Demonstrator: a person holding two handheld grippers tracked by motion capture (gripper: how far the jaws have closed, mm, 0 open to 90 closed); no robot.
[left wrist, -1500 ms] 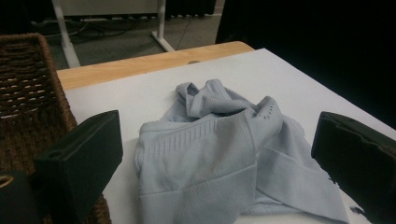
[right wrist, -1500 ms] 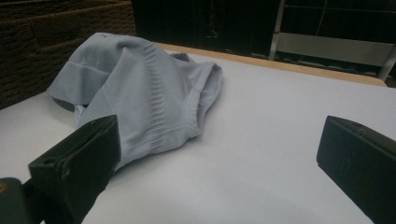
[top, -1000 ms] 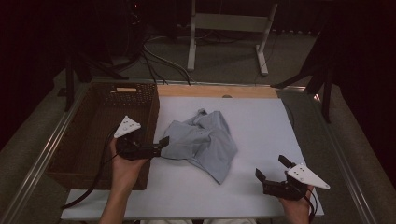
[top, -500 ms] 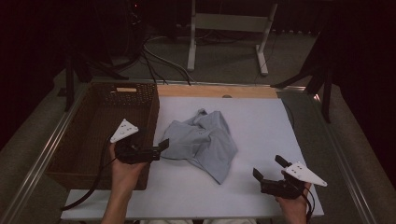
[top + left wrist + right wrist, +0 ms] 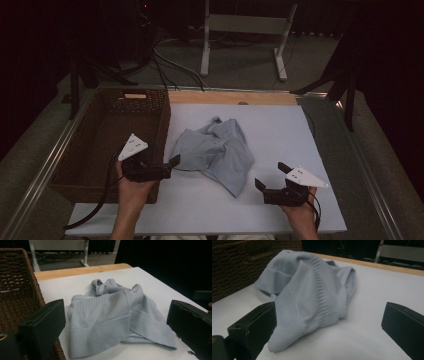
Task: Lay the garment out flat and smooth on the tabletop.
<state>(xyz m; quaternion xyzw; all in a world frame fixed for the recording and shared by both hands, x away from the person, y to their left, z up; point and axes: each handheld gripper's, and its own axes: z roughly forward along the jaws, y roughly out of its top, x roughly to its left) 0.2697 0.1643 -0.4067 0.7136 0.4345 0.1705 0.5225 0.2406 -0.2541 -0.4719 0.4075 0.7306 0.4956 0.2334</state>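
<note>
A crumpled pale grey-blue garment (image 5: pixel 216 152) lies heaped in the middle of the white table top (image 5: pixel 280 130), its ribbed bands and folds showing plainly in both gripper views. You hold your left gripper (image 5: pixel 170 167) at the garment's left edge, over the near right corner of the brown wicker basket (image 5: pixel 107 135) that sits along the table's left side. Its jaws stand wide apart and hold nothing; in the left gripper view the garment (image 5: pixel 115 315) lies between and beyond them, with the basket's woven wall (image 5: pixel 17 287) close on the left of that view. From the high view I cannot tell whether a jaw tip touches the fabric or only stands just beside it.

Your right gripper (image 5: pixel 271 177) sits near the table's front edge, to the right of the garment's trailing lower corner and apart from it. Its jaws are also spread wide and empty; the right gripper view looks across bare white surface to the garment (image 5: pixel 312 295), whose nearest fold lies close to one jaw, with the basket (image 5: pixel 237 262) behind.

A strip of light wood (image 5: pixel 235 97) runs along the table's far edge. On the floor beyond stand the legs of a white stand (image 5: pixel 245 30) and loose dark cables (image 5: pixel 165 60).
</note>
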